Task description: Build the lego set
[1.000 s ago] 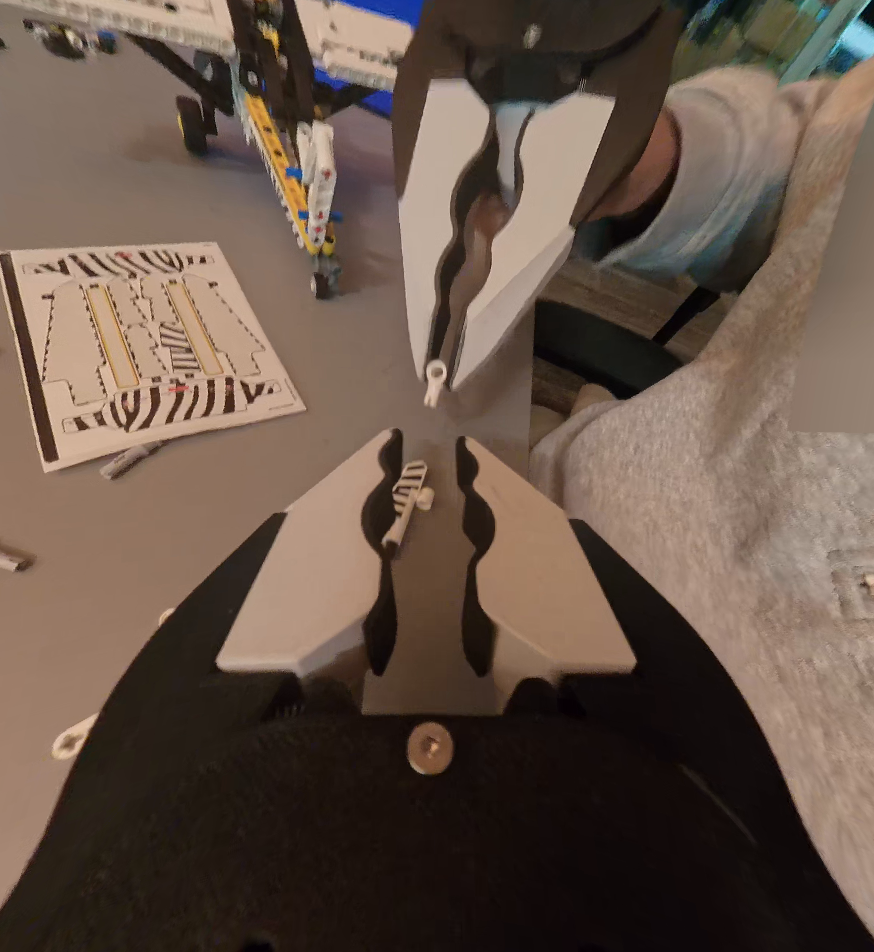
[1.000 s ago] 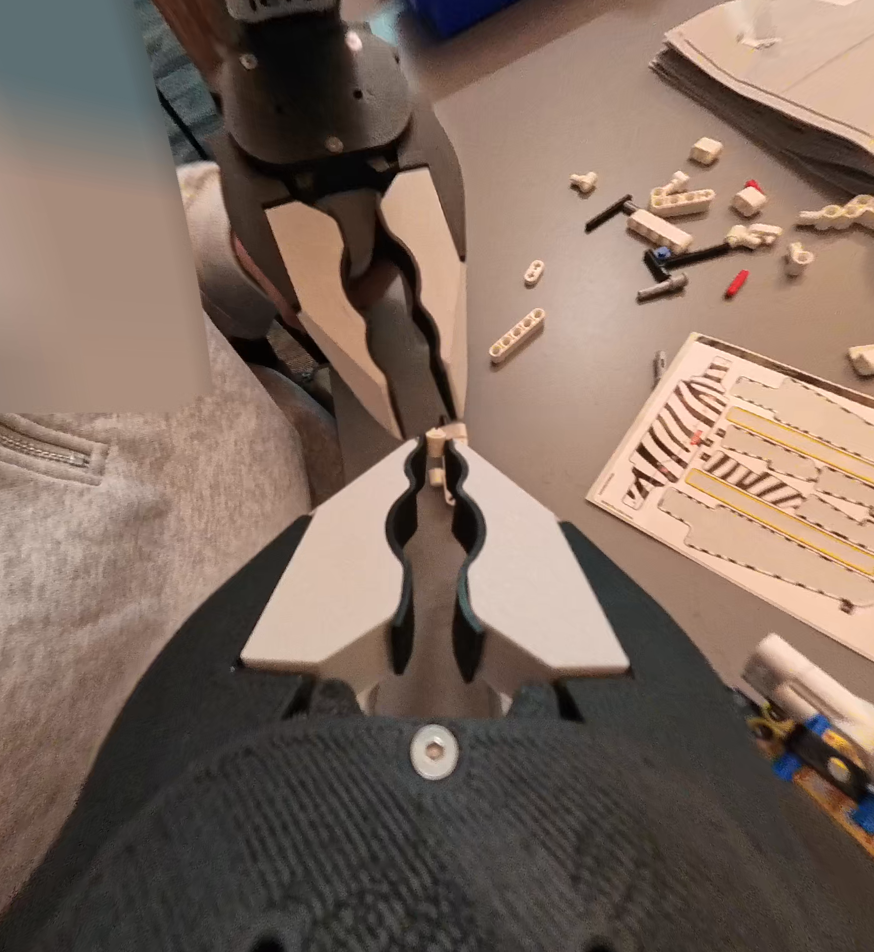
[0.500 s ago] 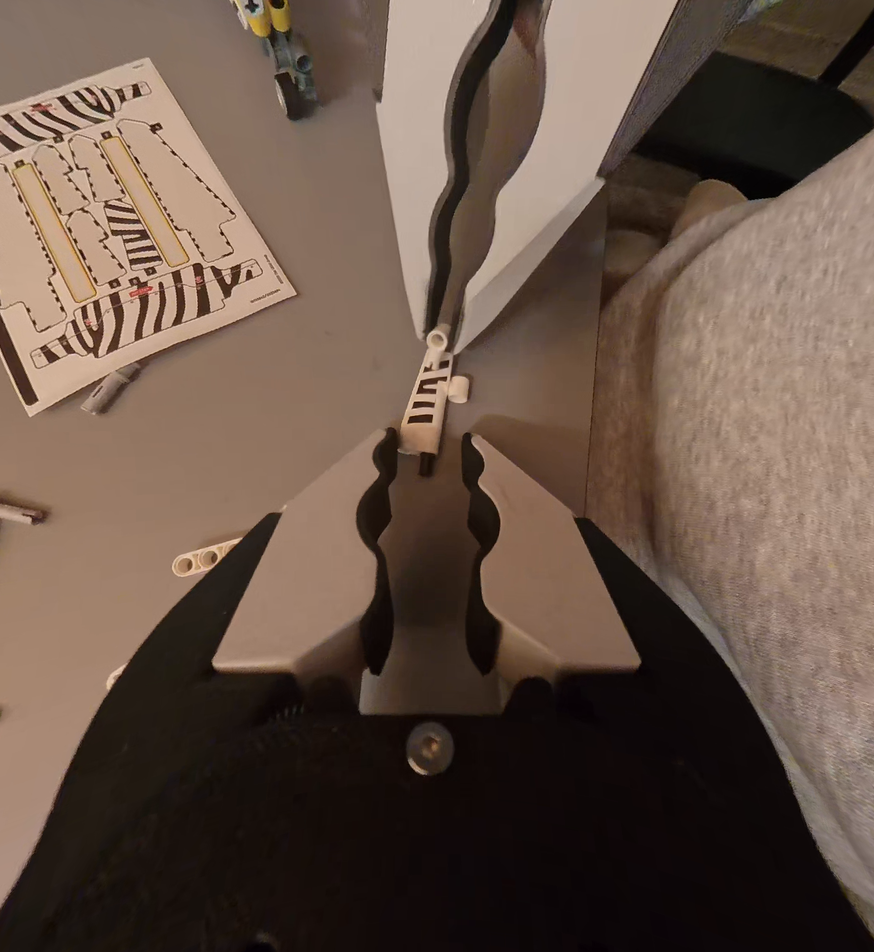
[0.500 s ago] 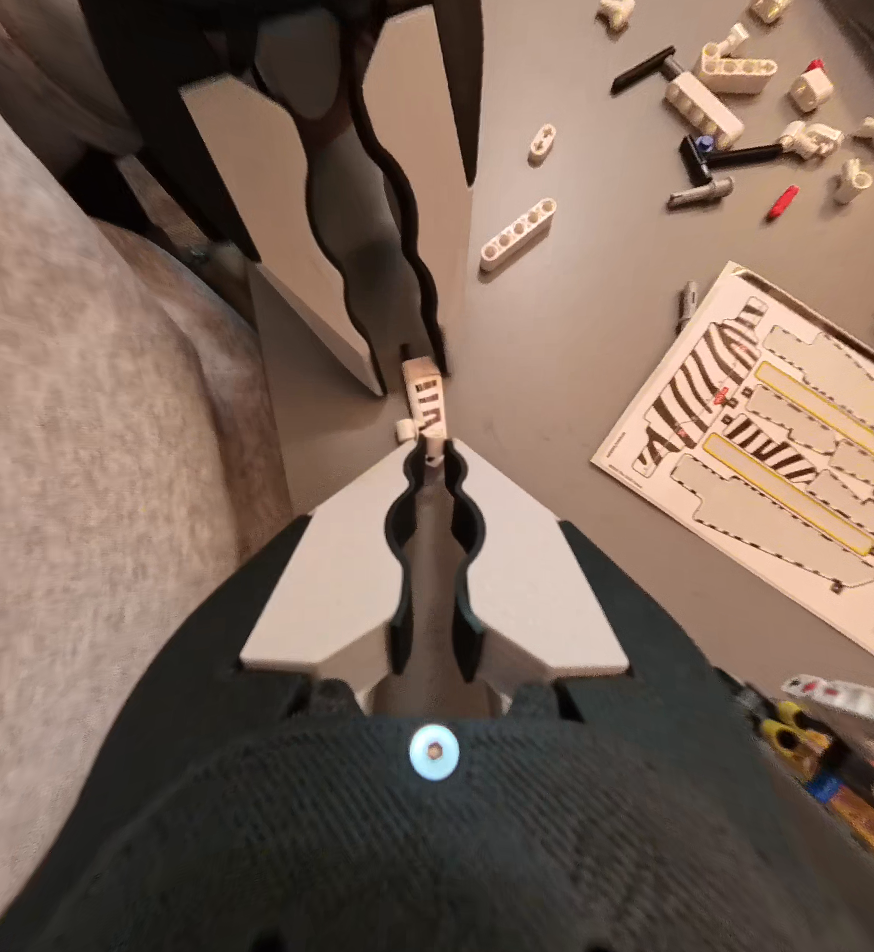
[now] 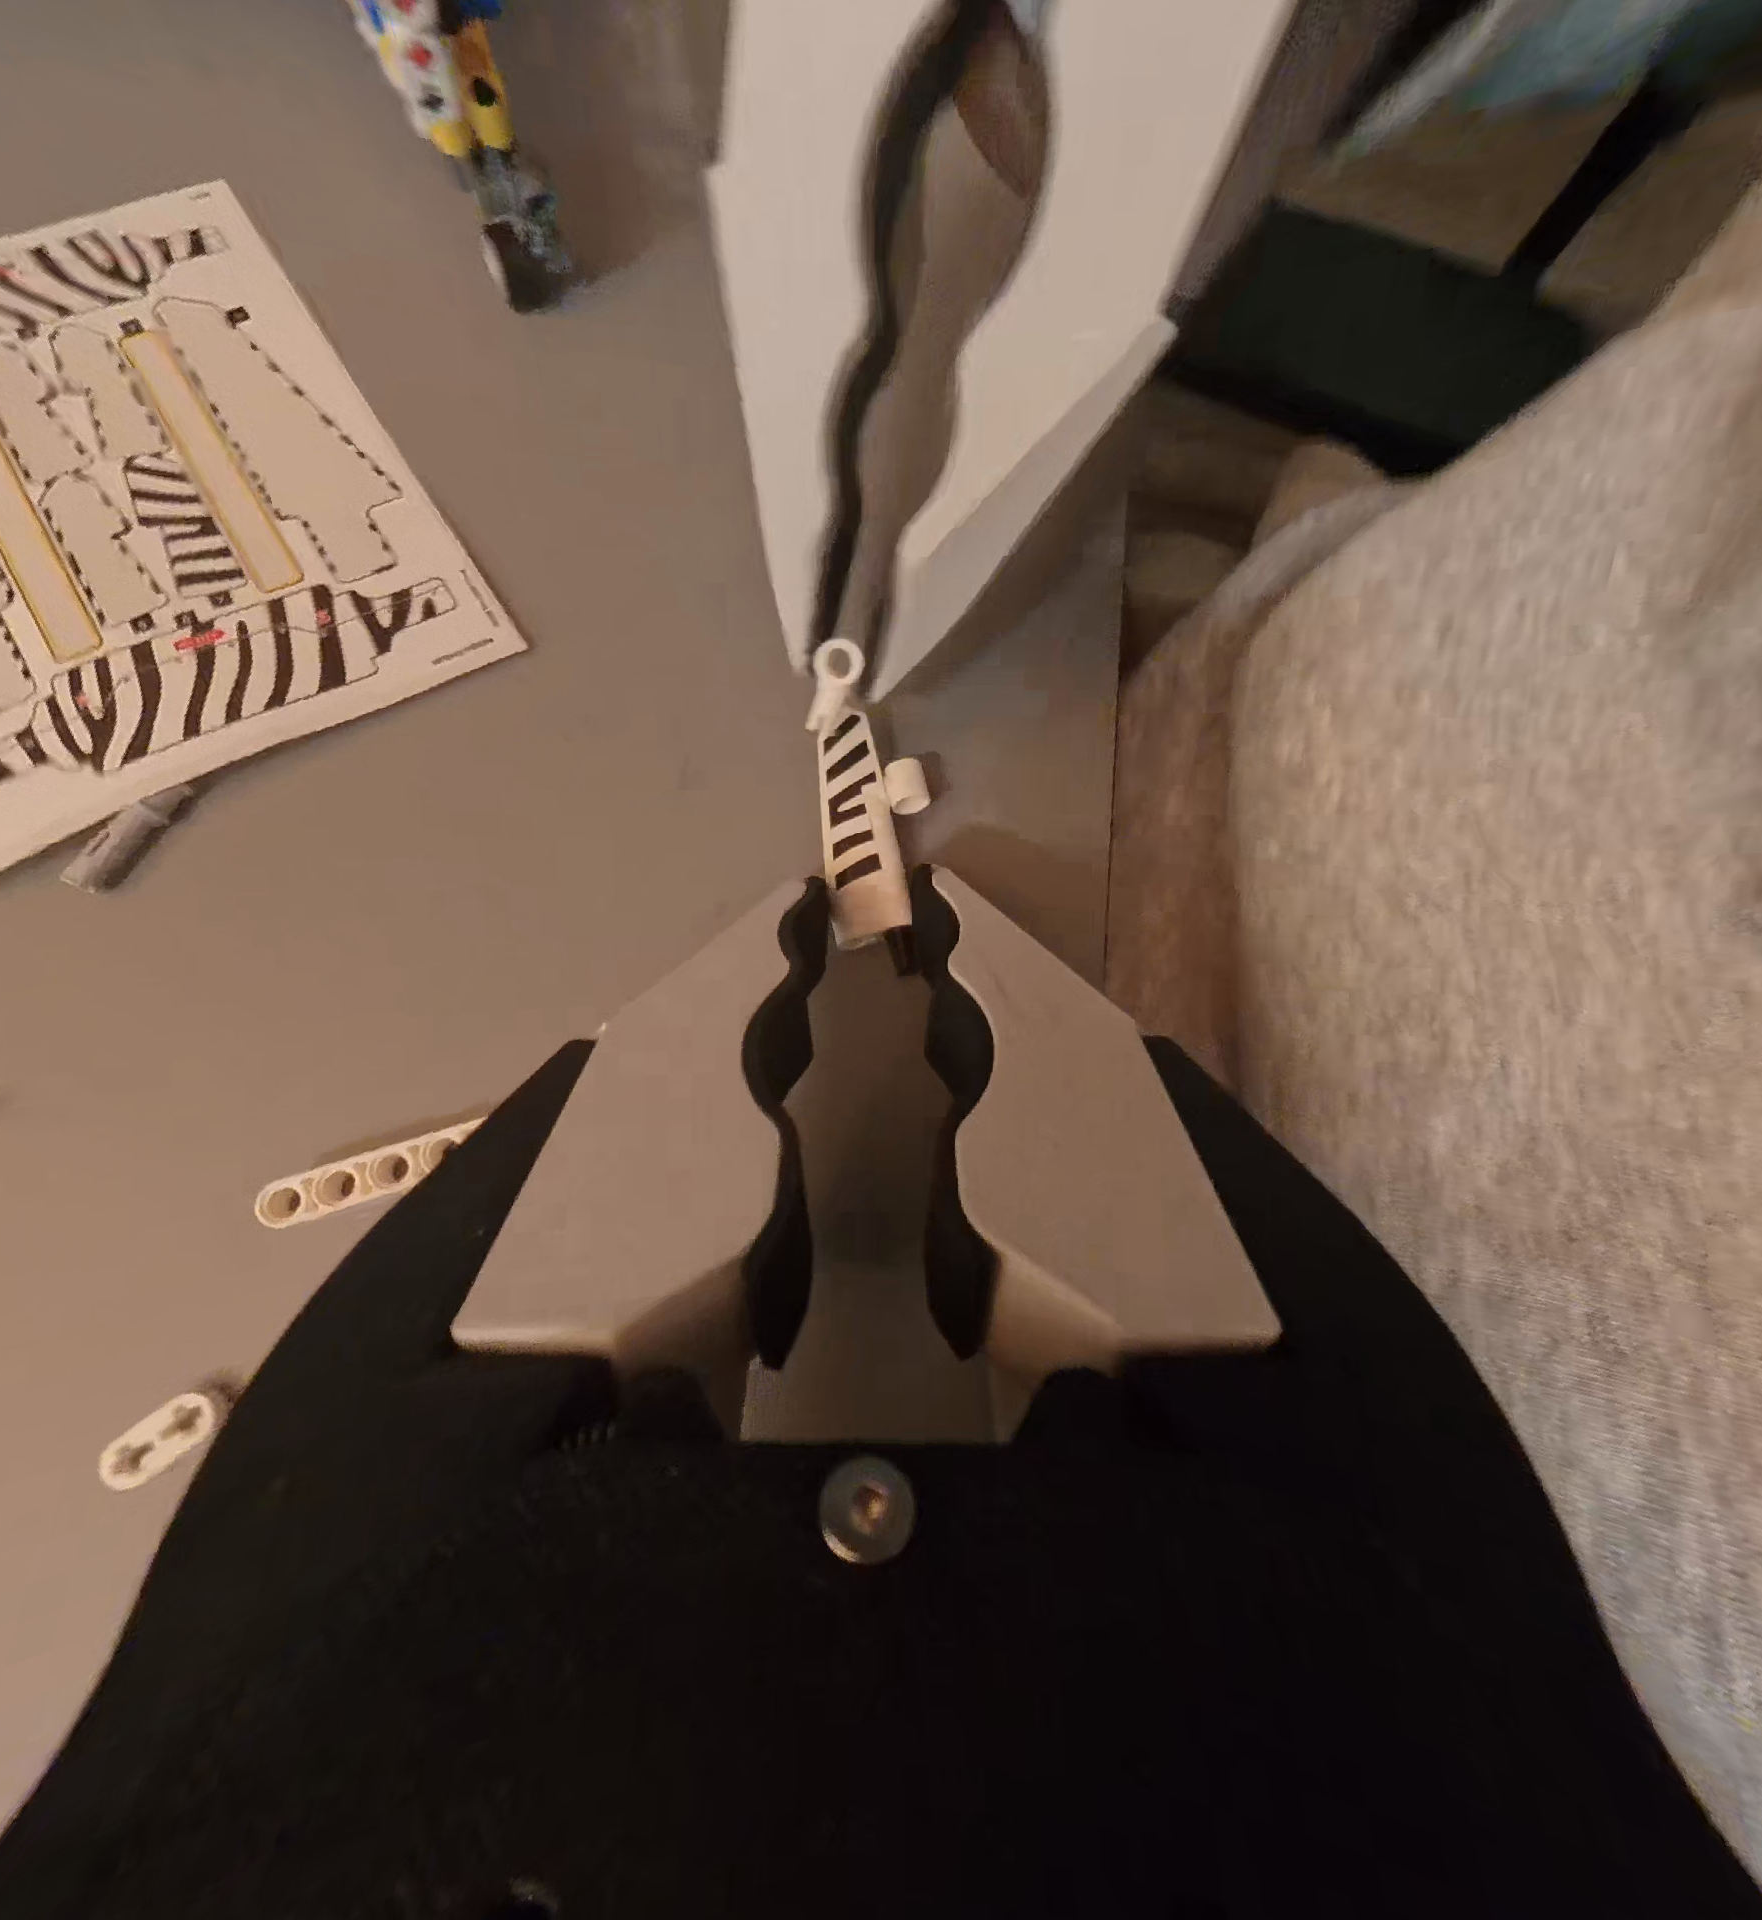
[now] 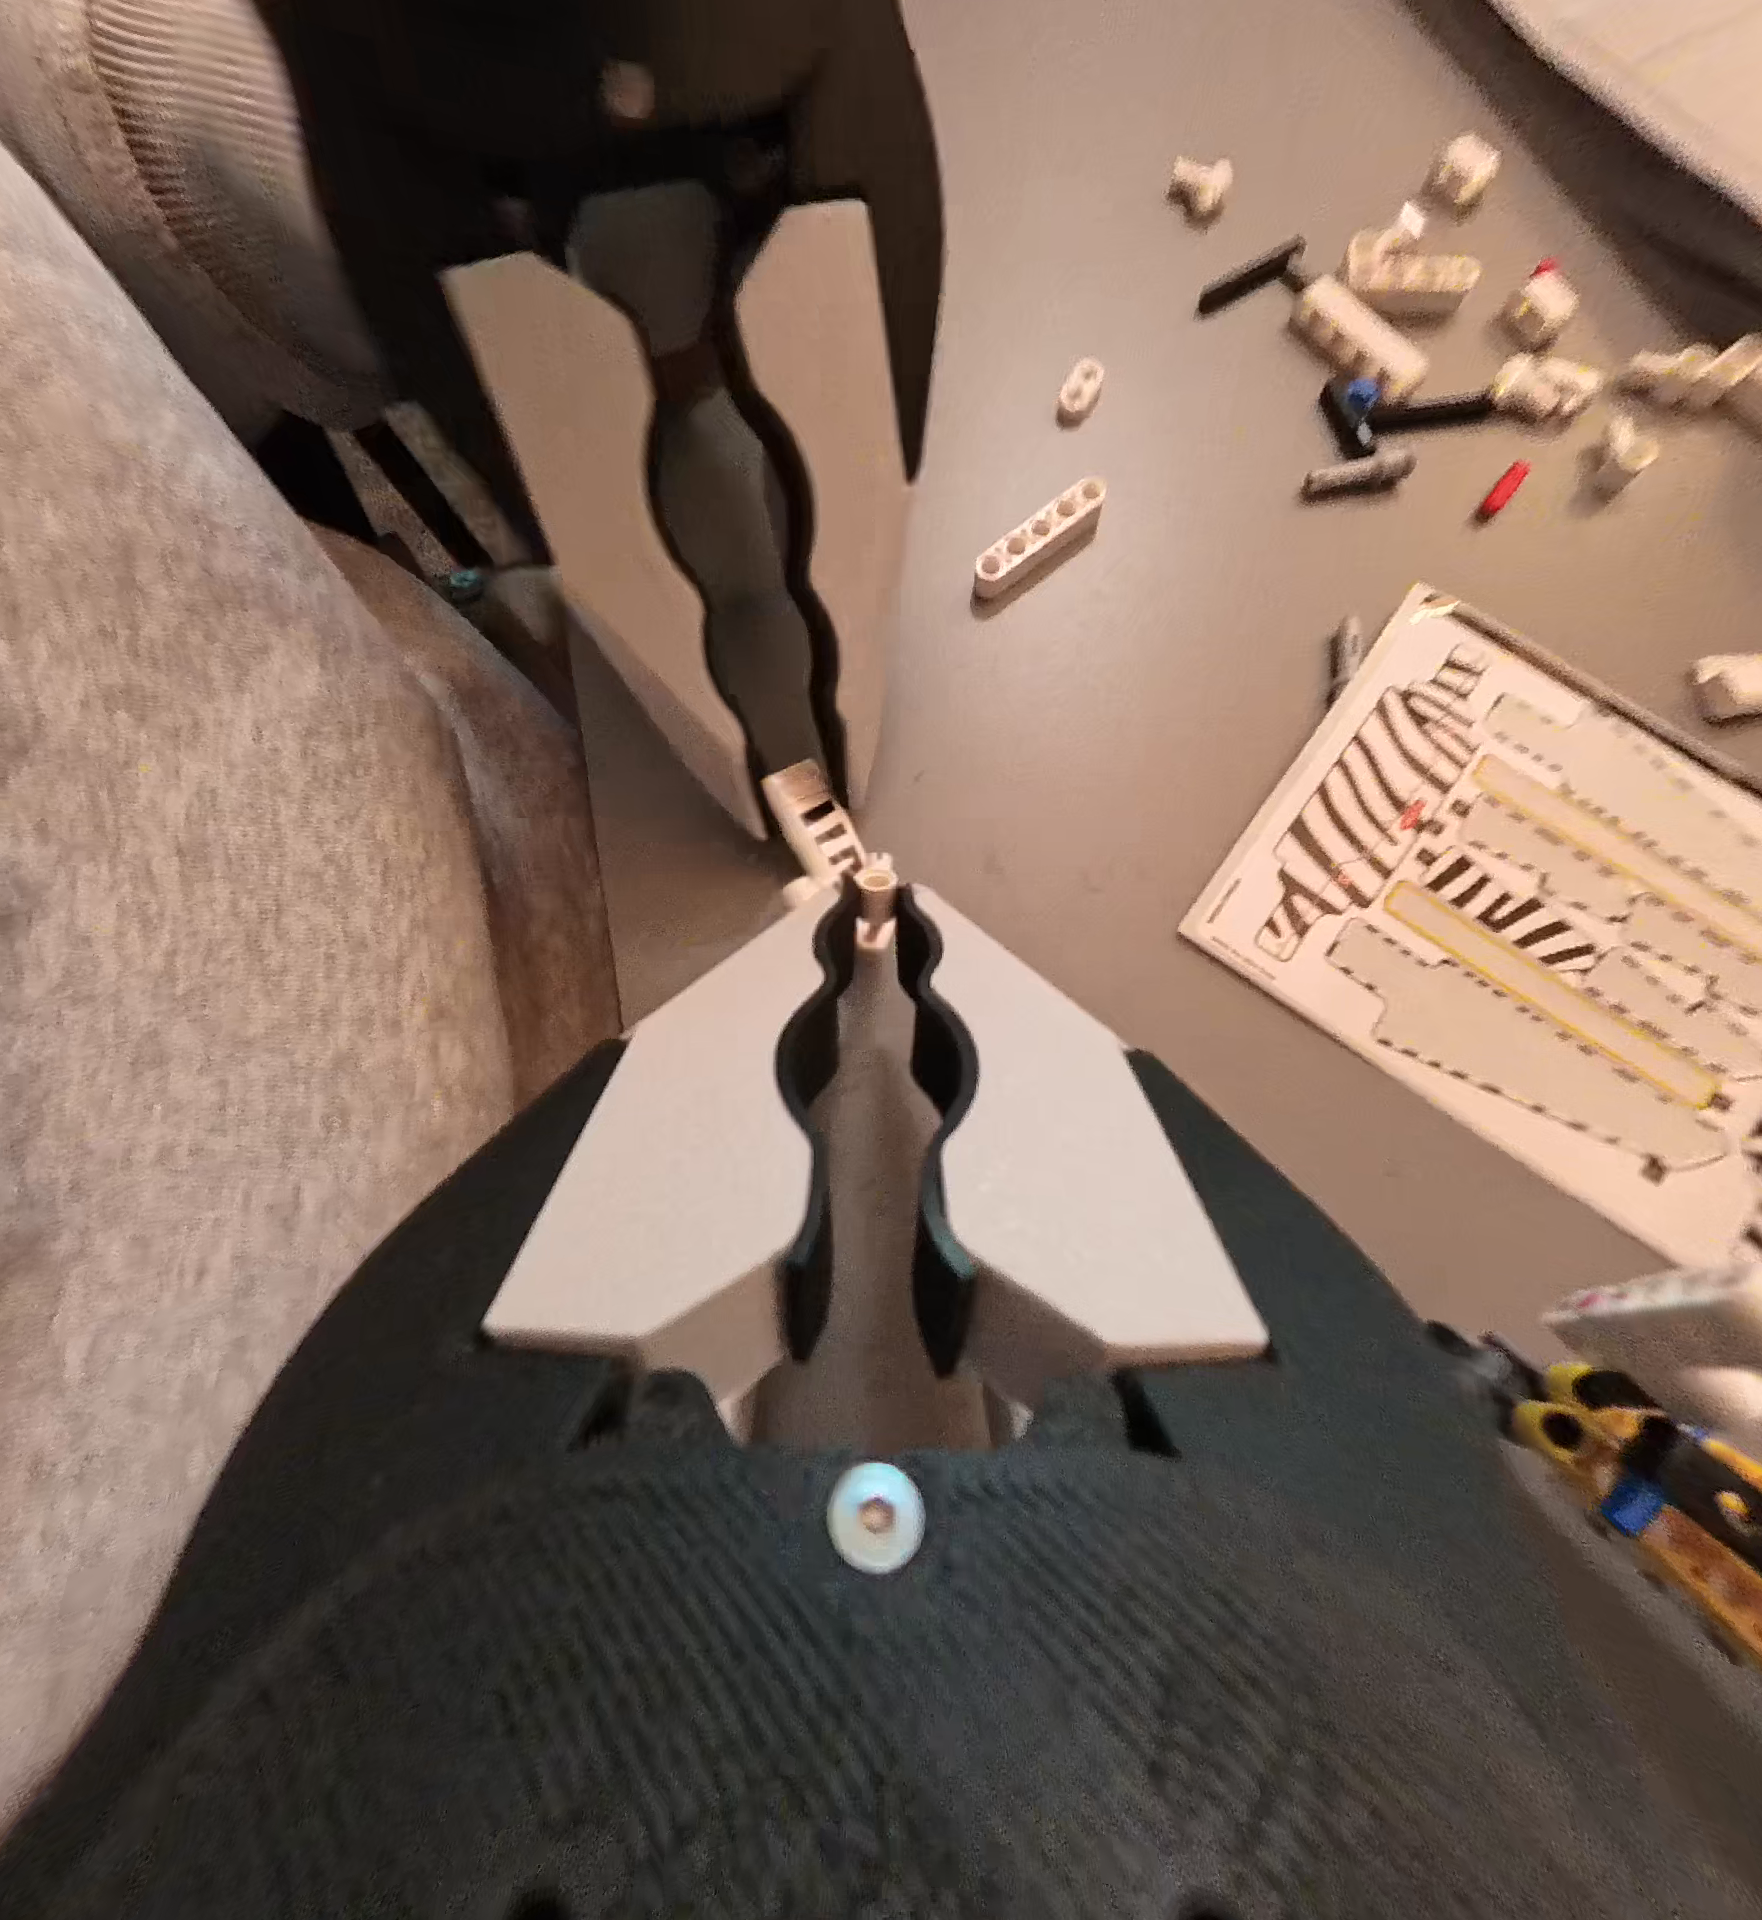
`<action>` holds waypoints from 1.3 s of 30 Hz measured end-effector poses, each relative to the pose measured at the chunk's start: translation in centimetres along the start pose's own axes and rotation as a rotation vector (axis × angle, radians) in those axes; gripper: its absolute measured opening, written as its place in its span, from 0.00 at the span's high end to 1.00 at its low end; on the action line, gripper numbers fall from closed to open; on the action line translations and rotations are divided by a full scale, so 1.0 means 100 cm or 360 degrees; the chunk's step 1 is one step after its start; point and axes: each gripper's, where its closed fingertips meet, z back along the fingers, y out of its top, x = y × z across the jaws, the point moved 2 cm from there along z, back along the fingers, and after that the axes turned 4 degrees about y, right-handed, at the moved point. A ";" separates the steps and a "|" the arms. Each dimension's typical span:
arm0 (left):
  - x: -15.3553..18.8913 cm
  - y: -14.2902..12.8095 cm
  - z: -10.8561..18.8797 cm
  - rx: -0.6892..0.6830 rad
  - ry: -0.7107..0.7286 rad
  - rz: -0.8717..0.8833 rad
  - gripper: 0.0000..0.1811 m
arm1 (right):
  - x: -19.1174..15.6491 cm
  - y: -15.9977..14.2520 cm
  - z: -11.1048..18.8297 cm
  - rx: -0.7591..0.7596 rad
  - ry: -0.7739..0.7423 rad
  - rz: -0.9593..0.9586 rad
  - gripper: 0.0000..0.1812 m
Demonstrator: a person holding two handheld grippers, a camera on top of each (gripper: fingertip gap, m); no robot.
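Observation:
My left gripper (image 5: 866, 899) is shut on the near end of a white piece with black zebra stripes (image 5: 859, 821), held low over the grey table (image 5: 544, 987). A short white peg (image 5: 908, 787) sticks out of the piece's side. My right gripper (image 6: 875, 899) is shut on a small white connector (image 6: 875, 902). In the left wrist view the right gripper (image 5: 846, 660) reaches in from above, and the connector's ring end (image 5: 835, 665) touches the far tip of the striped piece. The right wrist view shows the left gripper (image 6: 804, 795) holding the striped piece (image 6: 823, 831).
A zebra sticker sheet (image 5: 160, 520) (image 6: 1542, 935) lies on the table. A white holed beam (image 5: 357, 1184) (image 6: 1038, 525) and several loose parts (image 6: 1376, 312) lie nearby. The yellow and white model (image 5: 472, 114) (image 6: 1687, 1486) stands close. A person's grey sleeve (image 5: 1479, 935) is beside the table edge. Only a small space, under 4 cm, lies between the two pairs of fingers.
The two grippers have come together over the table edge. The left gripper has closed on the striped piece's end, and the right gripper's connector now meets its far tip.

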 end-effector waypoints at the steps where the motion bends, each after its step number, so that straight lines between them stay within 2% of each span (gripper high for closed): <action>1: -0.003 0.002 0.002 0.0029 -0.0036 0.0124 0.92 | 0.000 0.003 0.004 0.0039 -0.0010 0.0052 0.97; 5: -0.006 0.009 0.010 0.0162 -0.0427 0.0689 0.92 | 0.003 0.006 0.014 0.0113 -0.0146 0.0287 0.97; 8: -0.008 0.015 0.017 0.0287 -0.0632 0.0945 0.92 | 0.000 0.006 0.014 0.0115 -0.0201 0.0448 0.97; 12: -0.006 0.008 0.011 0.0193 -0.0641 0.0997 0.92 | -0.004 0.012 0.011 0.0146 -0.0242 0.0582 0.97; 18: -0.007 0.010 0.011 0.0222 -0.0723 0.1117 0.92 | -0.011 0.014 0.003 0.0154 -0.0175 0.0684 0.97; 22: -0.010 0.011 0.015 0.0267 -0.0783 0.1204 0.92 | -0.009 0.017 0.004 0.0158 -0.0242 0.0792 0.97; 31: -0.008 0.008 0.011 0.0205 -0.0833 0.1287 0.92 | -0.011 0.017 -0.008 0.0109 -0.0329 0.0970 0.97; 39: -0.005 0.004 0.007 0.0135 -0.0783 0.1252 0.91 | -0.006 0.013 -0.016 0.0098 -0.0255 0.0872 0.97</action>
